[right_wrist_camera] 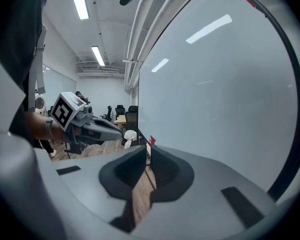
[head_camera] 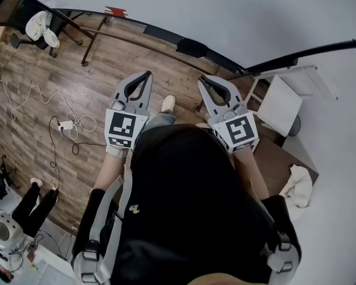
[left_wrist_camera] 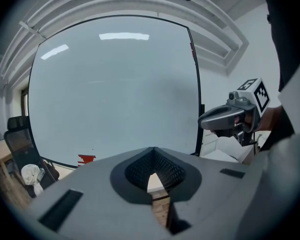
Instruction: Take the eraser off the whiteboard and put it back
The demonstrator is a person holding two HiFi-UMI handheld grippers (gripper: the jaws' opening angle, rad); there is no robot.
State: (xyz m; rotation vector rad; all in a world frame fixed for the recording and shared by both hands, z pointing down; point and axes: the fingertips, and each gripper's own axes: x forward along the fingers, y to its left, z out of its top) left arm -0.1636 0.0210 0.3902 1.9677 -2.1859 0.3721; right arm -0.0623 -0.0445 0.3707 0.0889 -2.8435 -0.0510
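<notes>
A small red eraser sticks to the whiteboard near its lower left corner. The left gripper view shows the eraser low on the whiteboard; in the right gripper view the eraser peeks just above the jaws. My left gripper is shut and empty, held in front of the person's body and well short of the board. Beside it, my right gripper has its tips together with nothing between them. Each gripper sees the other: the right gripper and the left gripper.
A black office chair with a white cloth stands at the far left. Cables and a power strip lie on the wooden floor. A white folding table and a white cloth are on the right. The whiteboard's black stand legs reach onto the floor.
</notes>
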